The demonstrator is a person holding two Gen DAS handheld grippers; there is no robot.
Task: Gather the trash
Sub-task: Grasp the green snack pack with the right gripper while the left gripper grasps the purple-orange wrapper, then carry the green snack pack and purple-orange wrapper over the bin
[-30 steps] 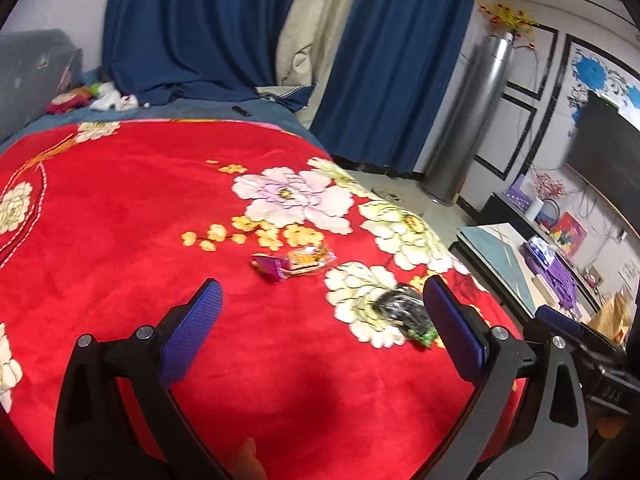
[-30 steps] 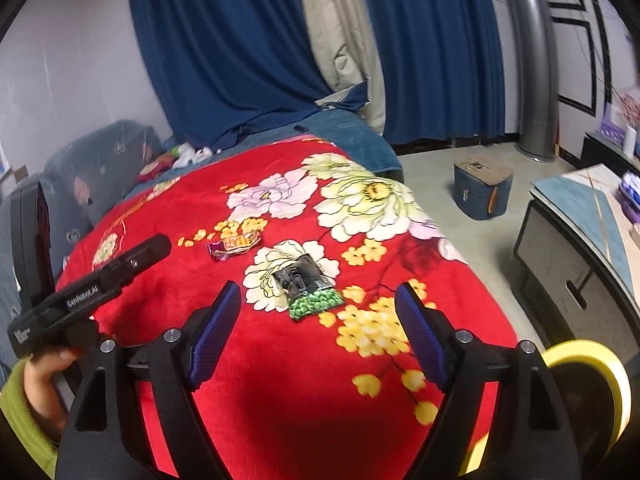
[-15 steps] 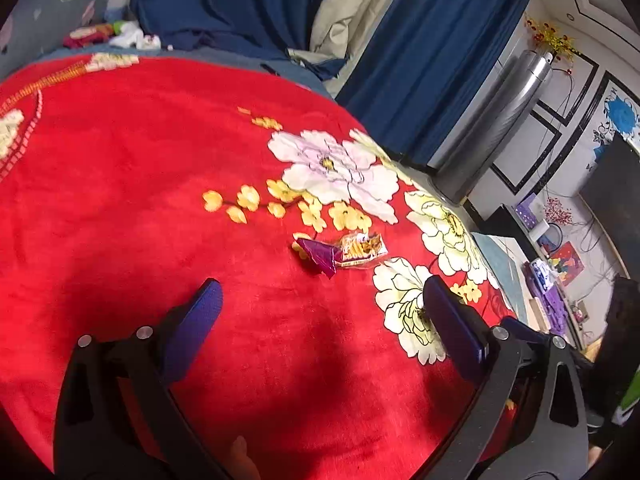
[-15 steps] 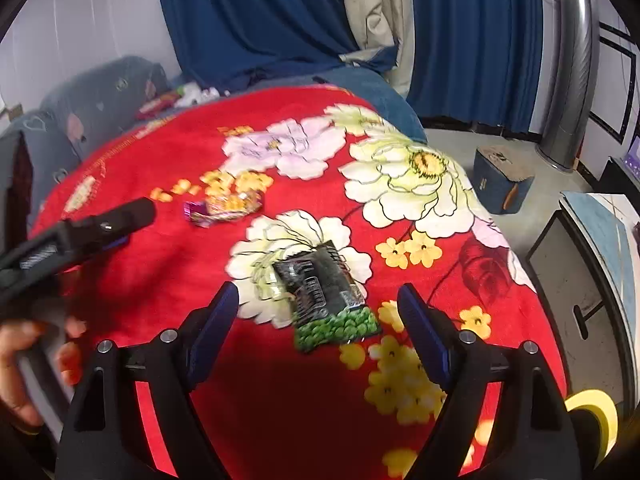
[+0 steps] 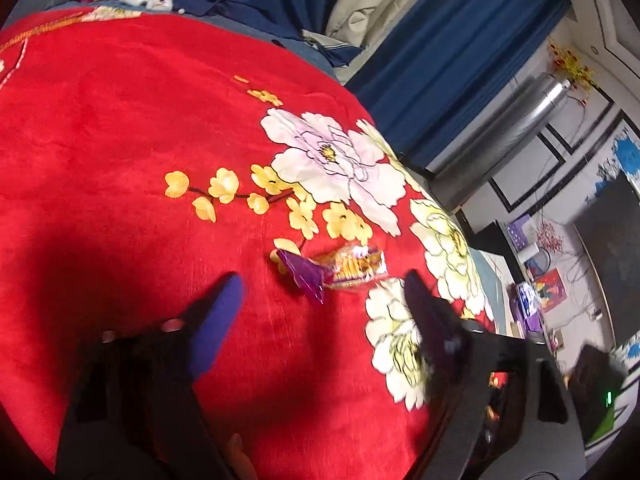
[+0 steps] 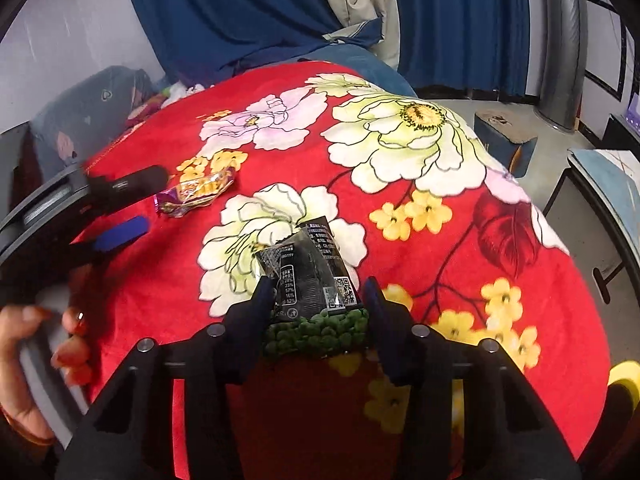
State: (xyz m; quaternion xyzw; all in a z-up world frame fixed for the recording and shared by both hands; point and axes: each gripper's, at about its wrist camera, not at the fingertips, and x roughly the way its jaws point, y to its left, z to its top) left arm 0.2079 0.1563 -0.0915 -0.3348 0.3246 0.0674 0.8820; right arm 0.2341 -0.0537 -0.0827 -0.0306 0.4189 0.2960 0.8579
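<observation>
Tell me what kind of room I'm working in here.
Probably a lived-in bedroom or bed-sitting room: a bed under a red plush floral blanket, long dark blue curtains, and a low cabinet with a dark screen above it.

The blanket [image 6: 460, 248] is soft, matt plush cloth. Both wrappers, black [image 6: 316, 280] and purple-orange [image 5: 340, 268], are glossy, crinkled plastic film. The curtains [image 6: 248, 12] are matt cloth.

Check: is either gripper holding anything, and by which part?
Left gripper: nothing; jaws just closing, wrapper ahead. Right gripper: jaws just closing on the packet at its green end; grip cannot be told.
</observation>
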